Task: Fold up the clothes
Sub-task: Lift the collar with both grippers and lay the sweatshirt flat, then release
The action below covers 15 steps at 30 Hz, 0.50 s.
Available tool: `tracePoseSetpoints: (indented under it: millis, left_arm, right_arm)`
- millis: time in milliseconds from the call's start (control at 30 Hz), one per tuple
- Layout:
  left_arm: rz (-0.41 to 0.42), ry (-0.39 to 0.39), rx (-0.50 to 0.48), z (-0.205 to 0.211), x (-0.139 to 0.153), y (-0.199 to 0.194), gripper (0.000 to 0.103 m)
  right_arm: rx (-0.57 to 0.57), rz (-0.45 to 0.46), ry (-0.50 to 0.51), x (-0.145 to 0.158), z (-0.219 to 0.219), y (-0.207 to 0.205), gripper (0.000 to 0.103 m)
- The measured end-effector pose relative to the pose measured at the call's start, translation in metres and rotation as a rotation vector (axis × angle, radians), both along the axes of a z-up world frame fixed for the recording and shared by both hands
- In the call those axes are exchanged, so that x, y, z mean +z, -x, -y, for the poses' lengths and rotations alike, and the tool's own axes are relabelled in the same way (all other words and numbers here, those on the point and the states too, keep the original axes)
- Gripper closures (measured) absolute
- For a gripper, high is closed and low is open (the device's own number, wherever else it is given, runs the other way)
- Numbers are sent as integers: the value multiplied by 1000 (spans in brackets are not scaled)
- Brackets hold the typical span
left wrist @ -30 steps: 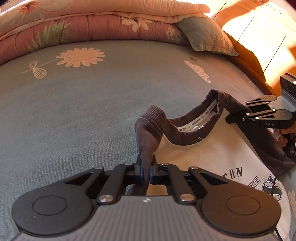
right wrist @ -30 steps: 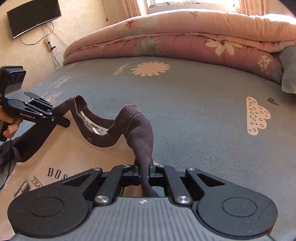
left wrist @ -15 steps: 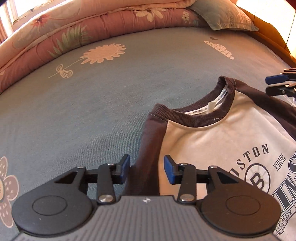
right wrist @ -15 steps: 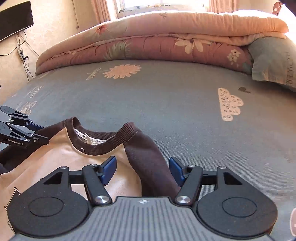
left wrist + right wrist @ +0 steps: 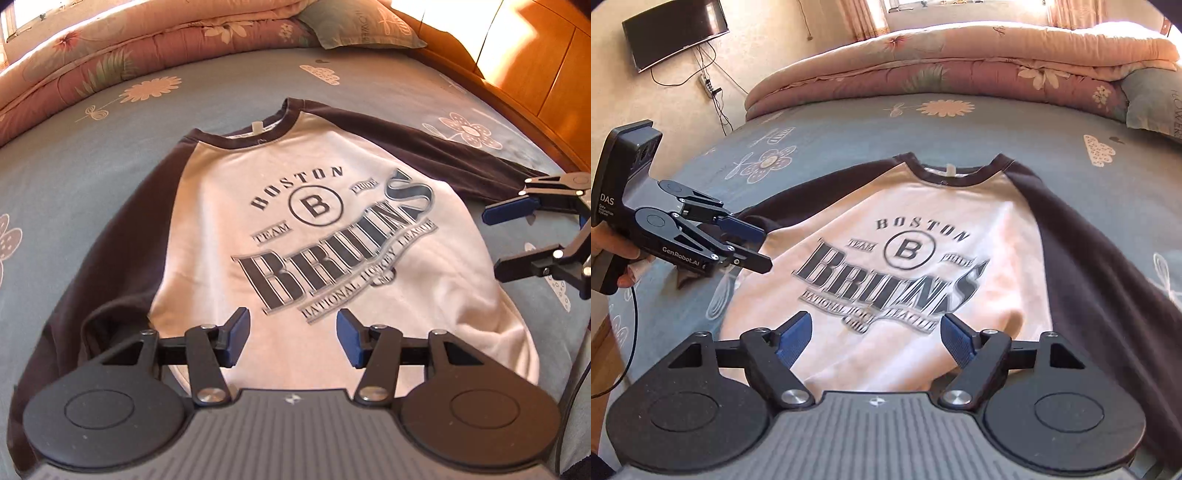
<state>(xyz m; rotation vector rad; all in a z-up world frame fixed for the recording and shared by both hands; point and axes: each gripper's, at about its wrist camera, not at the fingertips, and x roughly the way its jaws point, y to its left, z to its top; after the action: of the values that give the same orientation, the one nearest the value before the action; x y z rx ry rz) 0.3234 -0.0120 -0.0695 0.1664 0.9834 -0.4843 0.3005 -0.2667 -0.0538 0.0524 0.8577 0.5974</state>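
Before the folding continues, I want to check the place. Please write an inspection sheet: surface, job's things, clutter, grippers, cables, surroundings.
Surface: grey-blue bedsheet with flower prints, flat.
Job's things: cream sweatshirt with dark brown sleeves and Boston Bruins print, spread face up, collar toward the quilt; not yet folded.
Clutter: nothing seen on the sheet beside the sweatshirt.
Grippers: left gripper open, jaws just opened, nothing between them; right gripper open, jaws just opened, nothing between them. Both hang over the hem.
Cables: black cable hangs from the left gripper; wall cords under the television.
Surroundings: folded pink floral quilt, grey-green pillow, black wall television, orange wooden panels.
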Motion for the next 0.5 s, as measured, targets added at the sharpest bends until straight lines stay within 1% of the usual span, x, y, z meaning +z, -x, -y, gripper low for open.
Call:
tracePoseSetpoints:
  millis: [33,100,167,233,300,333,433,500]
  left_arm:
    - [2,16,10,1,-4,15,43]
    - [14,41,26,2,-11,39,42]
    - [33,78,63,1,-18,56,42]
    - [46,127,108,0,-26,70,42]
    - [24,202,142,-1,-35,75,41]
    - [11,225,156,0,-41,77,39]
    - [-22,252,195,2,-57,85,39]
    - [-19,269,198,3,-61,93,37]
  right_arm:
    - [-17,-13,-29,-4,-4,15,18]
    - [-41,-30,-78,-12,-10,41,17]
    - [-50,-33,-96,-22,-18,64,15]
    - [-57,-41,-87,-31,-27,80,15]
    - [-72,-45,-60,-41,-36,95,15]
    - [-83,-42,-54,-44,-37,101,14]
    - [-109,-30,-41,-50,-39,119,11]
    - [-127,-28,-49,-52,-37,130,10]
